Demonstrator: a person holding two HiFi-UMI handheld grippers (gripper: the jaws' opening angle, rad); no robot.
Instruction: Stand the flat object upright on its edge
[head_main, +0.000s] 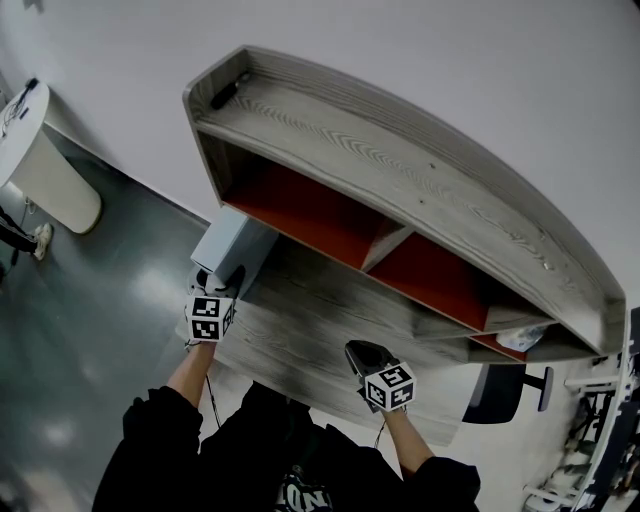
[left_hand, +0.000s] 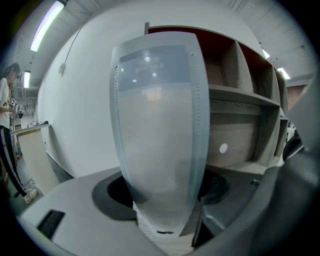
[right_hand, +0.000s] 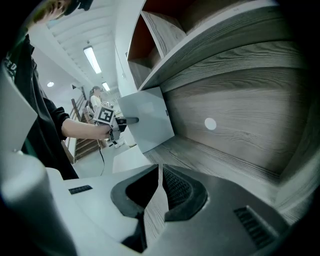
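Right tongs (right_hand: 160, 172): pressed together with nothing between them, low over the counter (head_main: 300, 340), wood grain right under the tips.
Left tongs (left_hand: 164, 190): spread wide, and the flat box (left_hand: 157, 130) rises straight up between them. The pads sit just beside its two broad faces, with no squeeze showing.
Flat box: pale grey-blue and up on its edge at the counter's left end, just beside the end wall of the hutch (head_main: 400, 170).
Right gripper view: the box shows its broad face there, bottom edge down on the wood, with the left tongs reaching it from the side away from the hutch.
Hutch: grey wood across the back of the counter, with red back panels (head_main: 310, 210) in its open compartments.
Spacing: the two tongs are well apart, left at the counter's end and right near its front edge.
Arms: dark sleeves (head_main: 160, 440), bare forearms running out to both marker cubes.
Background: a person (left_hand: 7, 130) stands at the far left of the left gripper view.
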